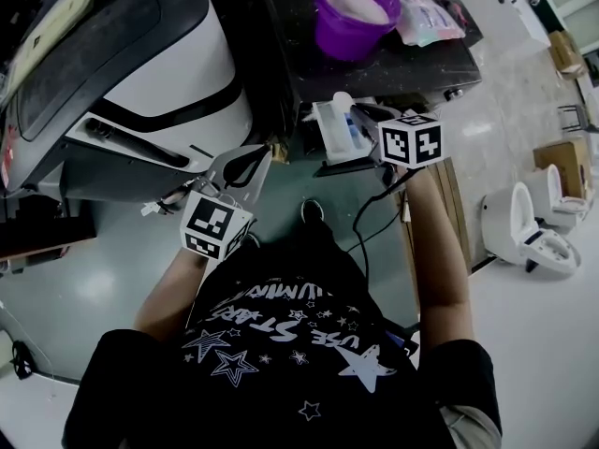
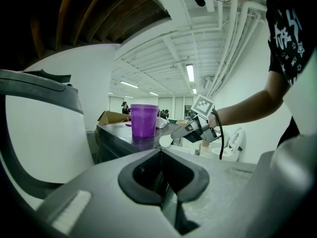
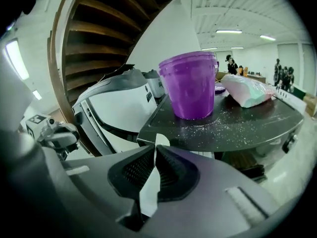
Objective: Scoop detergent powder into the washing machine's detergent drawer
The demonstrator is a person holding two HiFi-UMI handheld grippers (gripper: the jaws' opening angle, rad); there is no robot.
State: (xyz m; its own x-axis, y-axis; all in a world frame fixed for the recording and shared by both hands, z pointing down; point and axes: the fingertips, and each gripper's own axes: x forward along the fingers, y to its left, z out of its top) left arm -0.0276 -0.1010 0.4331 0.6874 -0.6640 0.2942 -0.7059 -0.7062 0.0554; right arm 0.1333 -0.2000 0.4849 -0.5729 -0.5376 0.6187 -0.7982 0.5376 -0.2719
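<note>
White scoop clamped in right gripper jaws, left gripper jaws together, translucent purple tub

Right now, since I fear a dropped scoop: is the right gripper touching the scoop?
Touching. In the right gripper view, the right gripper has its jaws clamped on the scoop handle.
</note>
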